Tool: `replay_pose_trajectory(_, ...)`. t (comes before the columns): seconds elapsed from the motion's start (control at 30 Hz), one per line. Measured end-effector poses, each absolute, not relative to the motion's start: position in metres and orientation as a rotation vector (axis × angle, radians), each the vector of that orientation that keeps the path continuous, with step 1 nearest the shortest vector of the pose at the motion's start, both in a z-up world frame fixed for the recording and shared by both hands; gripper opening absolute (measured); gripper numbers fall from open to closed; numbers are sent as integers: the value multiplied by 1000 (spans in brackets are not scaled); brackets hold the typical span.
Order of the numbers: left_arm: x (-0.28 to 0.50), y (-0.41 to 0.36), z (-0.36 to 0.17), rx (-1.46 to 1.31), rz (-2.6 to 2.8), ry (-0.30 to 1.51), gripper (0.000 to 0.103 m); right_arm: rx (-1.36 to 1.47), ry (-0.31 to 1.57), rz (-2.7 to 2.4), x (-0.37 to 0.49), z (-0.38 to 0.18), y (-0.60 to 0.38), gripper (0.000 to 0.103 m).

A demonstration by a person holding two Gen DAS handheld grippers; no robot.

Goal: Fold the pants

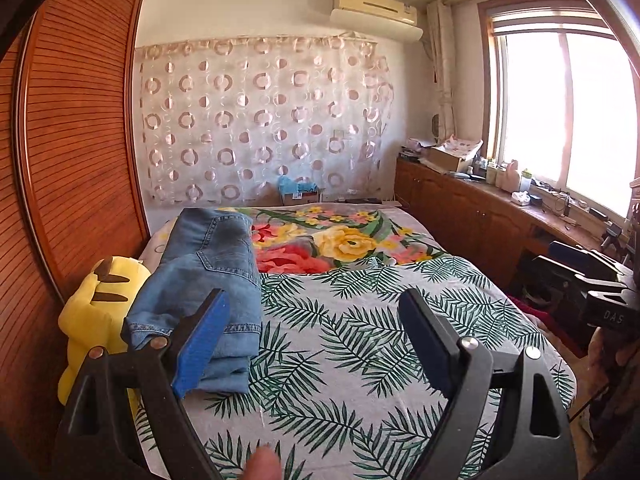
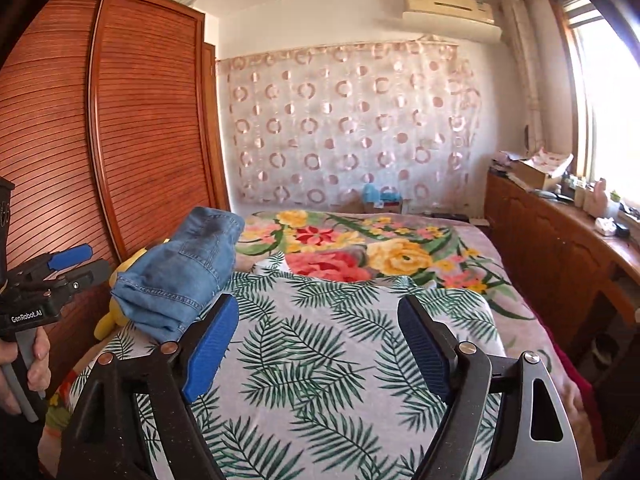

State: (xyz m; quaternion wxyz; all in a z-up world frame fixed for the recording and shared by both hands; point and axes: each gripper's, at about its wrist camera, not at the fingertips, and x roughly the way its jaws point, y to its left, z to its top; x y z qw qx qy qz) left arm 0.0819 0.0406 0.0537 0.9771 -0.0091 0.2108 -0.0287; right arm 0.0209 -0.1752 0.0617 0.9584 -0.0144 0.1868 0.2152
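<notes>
Both the left gripper (image 1: 316, 344) and right gripper (image 2: 320, 348) gape wide and empty, while the folded jeans (image 1: 208, 280), left of centre on the bed (image 1: 360, 340), look heavy, limp denim best pinched at the stacked hems

bed (image 1: 400, 320): covered by a leaf-print sheet (image 1: 340, 360) | flower blanket (image 1: 344, 240) at the far end | folded blue jeans (image 1: 212, 272) lie on the left side | yellow Pikachu plush (image 1: 96, 312) at the left edge, touching the jeans
</notes>
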Motion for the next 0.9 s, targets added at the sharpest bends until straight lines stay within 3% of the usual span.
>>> replay_pose_trajectory(0.9, 73, 21, 55, -15, -56, 419, 87, -18, 359, 378, 3, 59, -174, 84)
